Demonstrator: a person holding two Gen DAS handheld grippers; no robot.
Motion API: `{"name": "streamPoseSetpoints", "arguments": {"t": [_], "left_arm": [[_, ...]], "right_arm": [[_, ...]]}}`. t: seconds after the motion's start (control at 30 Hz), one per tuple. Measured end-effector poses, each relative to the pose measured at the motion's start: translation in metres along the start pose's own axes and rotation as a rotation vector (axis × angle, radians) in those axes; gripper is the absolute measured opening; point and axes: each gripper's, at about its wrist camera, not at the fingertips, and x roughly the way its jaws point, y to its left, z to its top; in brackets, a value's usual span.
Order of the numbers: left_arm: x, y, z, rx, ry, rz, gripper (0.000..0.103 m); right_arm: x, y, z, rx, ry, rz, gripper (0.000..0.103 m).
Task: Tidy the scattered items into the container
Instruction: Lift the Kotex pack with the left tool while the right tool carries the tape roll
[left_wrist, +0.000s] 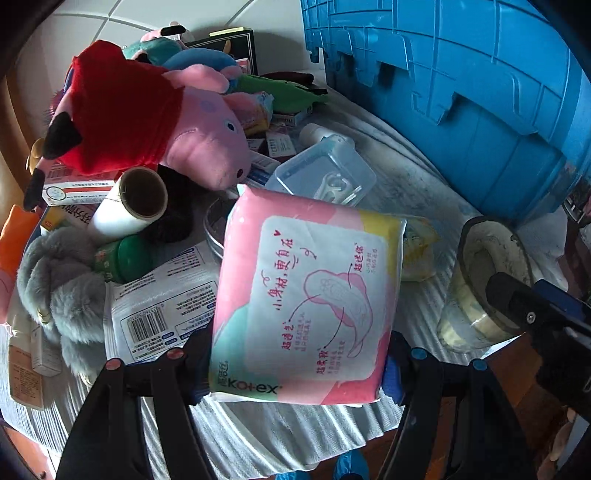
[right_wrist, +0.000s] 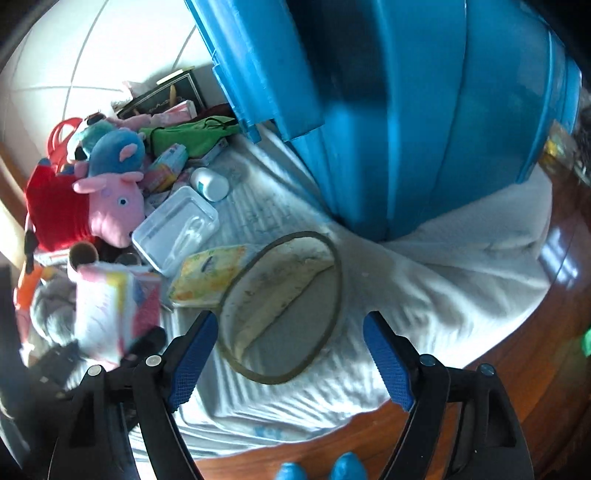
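Clutching the Kotex pad pack (left_wrist: 306, 299) in our left tongs (left_wrist: 295, 365), right tongs (right_wrist: 290, 354) released; toys and boxes beside the blue container (left_wrist: 461, 92) remain unsorted.

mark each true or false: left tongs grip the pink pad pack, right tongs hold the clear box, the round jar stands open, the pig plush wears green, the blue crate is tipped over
1. The left tongs grip the pink pad pack. True.
2. The right tongs hold the clear box. False: they are open and empty, above the round jar.
3. The round jar stands open. True: no lid on it.
4. The pig plush wears green. False: its dress is red.
5. The blue crate is tipped over. Cannot tell for sure; only its ribbed outer walls show.
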Motion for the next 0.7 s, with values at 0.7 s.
{"name": "streamPoseSetpoints", "arguments": {"t": [0.7], "left_arm": [[0.003,0.016,0.011,0.080,-0.046,-0.033,0.069]], "right_arm": [[0.018,0.011,-0.012,0.033,-0.045,-0.125,0.078]]}}
